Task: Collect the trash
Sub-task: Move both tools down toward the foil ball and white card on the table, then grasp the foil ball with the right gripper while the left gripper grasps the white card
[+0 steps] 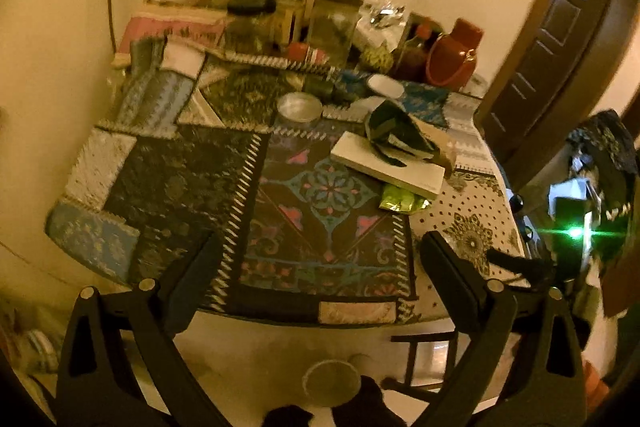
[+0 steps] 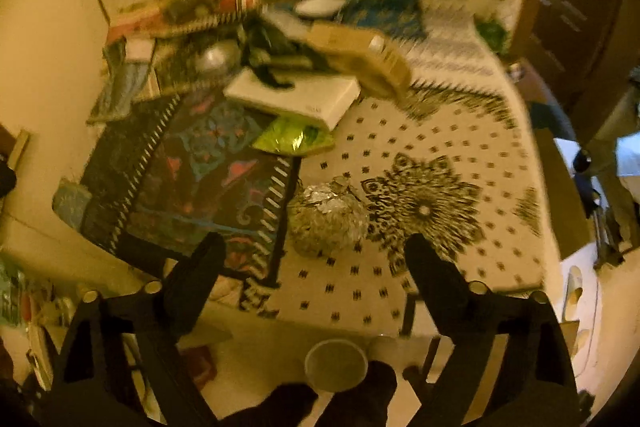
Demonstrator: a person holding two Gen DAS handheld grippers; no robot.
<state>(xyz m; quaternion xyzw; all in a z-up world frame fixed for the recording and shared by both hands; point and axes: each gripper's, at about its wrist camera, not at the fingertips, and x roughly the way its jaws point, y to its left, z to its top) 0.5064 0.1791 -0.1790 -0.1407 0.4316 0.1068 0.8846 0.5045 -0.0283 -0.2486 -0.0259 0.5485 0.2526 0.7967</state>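
Observation:
A crumpled foil ball (image 2: 328, 223) lies on the white dotted cloth near the table's front edge. My right gripper (image 2: 314, 247) hovers over it, jaws apart; the ball shows just beyond the gap and touches neither pad. A shiny green wrapper (image 2: 292, 139) (image 1: 402, 203) pokes out from under a white box (image 2: 296, 95) (image 1: 388, 163). A dark crumpled bag (image 1: 396, 137) rests on that box. My left gripper (image 1: 320, 247) is open and holds nothing, above the dark patterned mat (image 1: 320, 195) at the table's near edge.
Bottles, jars and a red flask (image 1: 452, 55) crowd the back of the table against the wall. A round tin (image 1: 299, 109) and a small white dish (image 1: 386, 86) sit mid-table, a cardboard box (image 2: 360, 55) beyond the white box. A dark wooden door (image 1: 560, 39) stands at the right.

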